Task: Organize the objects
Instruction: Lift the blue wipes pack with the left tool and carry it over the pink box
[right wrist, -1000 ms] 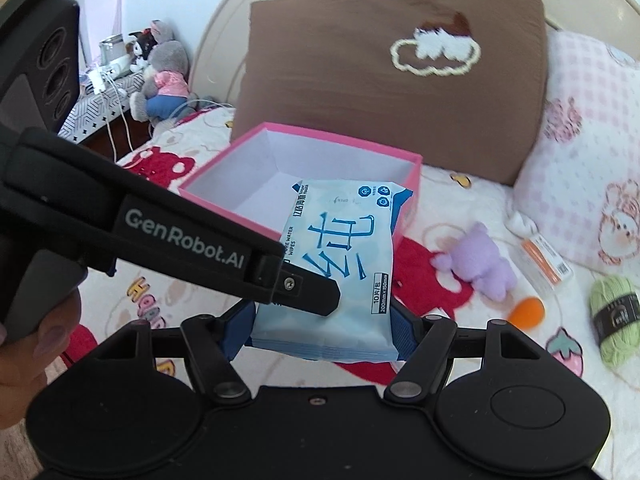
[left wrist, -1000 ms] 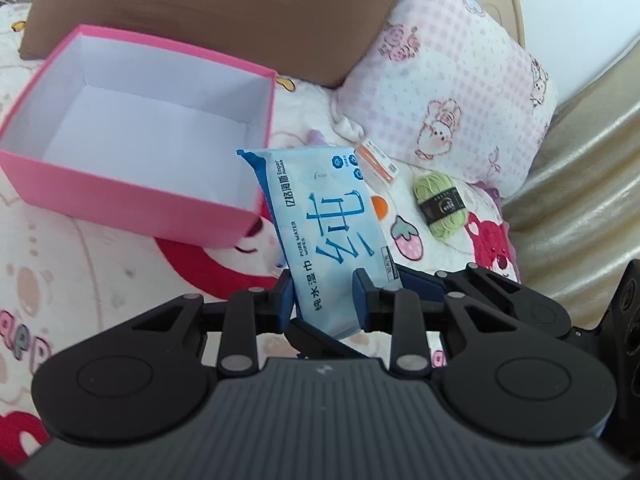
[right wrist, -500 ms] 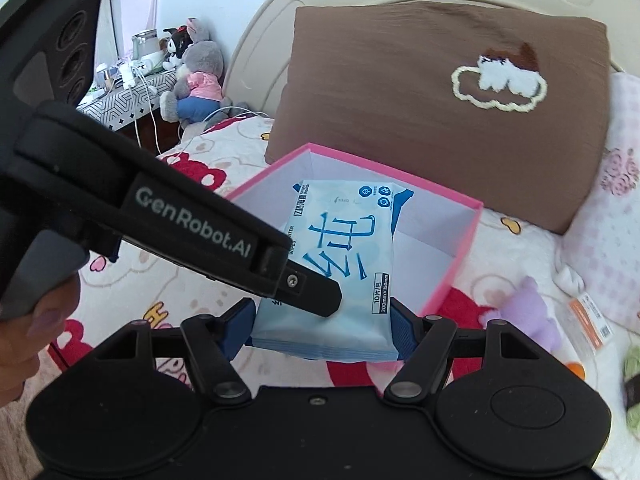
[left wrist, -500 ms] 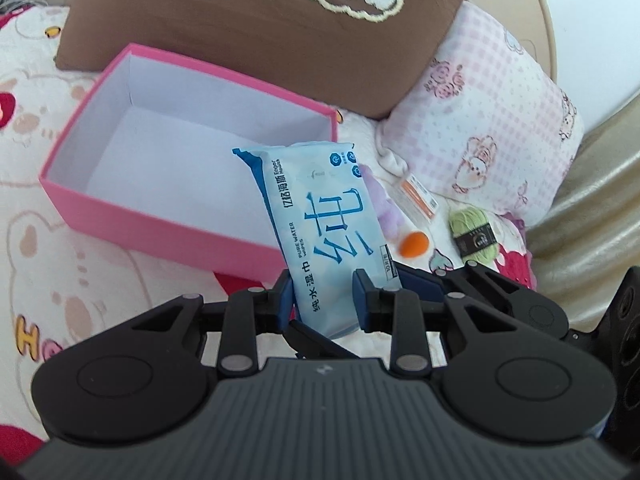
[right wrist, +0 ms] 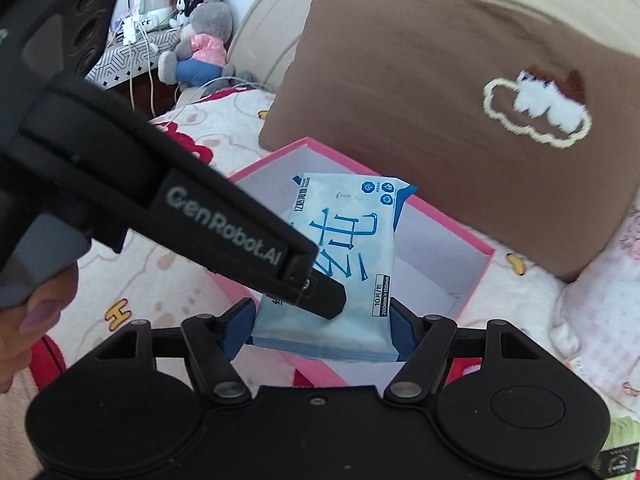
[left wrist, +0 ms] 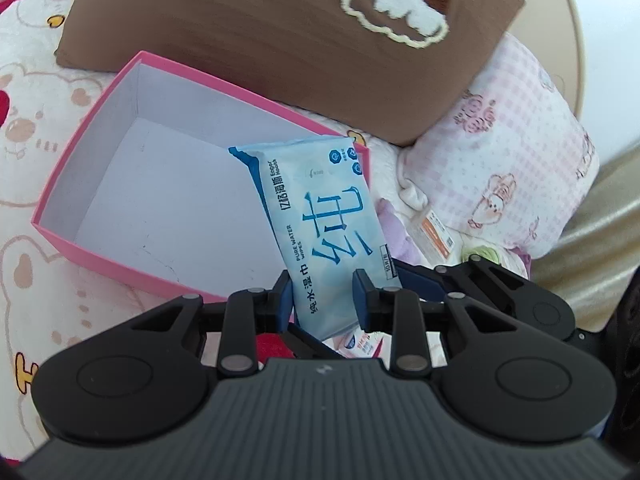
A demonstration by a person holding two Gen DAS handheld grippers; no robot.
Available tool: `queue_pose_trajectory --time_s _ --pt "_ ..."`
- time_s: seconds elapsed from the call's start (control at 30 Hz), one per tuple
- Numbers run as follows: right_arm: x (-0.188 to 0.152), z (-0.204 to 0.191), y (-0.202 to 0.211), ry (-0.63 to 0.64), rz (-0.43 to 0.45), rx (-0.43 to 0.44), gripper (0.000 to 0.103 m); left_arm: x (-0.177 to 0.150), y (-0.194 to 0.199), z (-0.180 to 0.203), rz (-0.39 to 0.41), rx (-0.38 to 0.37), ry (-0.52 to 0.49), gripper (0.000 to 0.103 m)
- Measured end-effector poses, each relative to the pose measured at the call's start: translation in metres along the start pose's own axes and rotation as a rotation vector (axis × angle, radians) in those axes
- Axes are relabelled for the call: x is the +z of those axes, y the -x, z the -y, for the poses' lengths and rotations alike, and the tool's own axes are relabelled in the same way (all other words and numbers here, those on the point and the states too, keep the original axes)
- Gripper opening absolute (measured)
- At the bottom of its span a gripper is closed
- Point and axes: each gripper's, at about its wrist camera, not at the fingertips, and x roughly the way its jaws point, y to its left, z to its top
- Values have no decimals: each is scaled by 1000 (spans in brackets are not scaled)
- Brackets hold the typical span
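Observation:
A light blue pack of wet wipes is held up between both grippers, above the near right part of the open pink box. My left gripper is shut on the pack's lower end, pinching its thin edge. My right gripper is shut across the width of the pack, with a blue pad on each side. In the right wrist view the left gripper's black finger lies over the pack's front. Only white lining shows inside the pink box.
A brown pillow leans behind the box and a pink checked pillow lies to its right. A purple plush, a small orange-and-white packet and green yarn lie on the bedspread. A hand grips the left handle.
Both grippers have carried the pack left from the loose items towards the pink box. It now hangs over the box's inside. Neither grip has changed.

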Motion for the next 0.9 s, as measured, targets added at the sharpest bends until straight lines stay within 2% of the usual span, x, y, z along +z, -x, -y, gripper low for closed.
queue_pose_trajectory --time_s 0.2,0.43,0.67,0.9 --pt "23 7 -24 19 -88 -6 74 14 -13 -22 -6 -44 68 28" --pt "28 15 -65 -158 -134 43 73 30 -32 -51 -27 -25 63 28" --pt "26 18 -108 -105 -158 85 73 35 -54 -74 -21 22 64 28" --pt "34 24 -144 -70 -187 170 73 45 -67 -110 -43 -11 127 27"
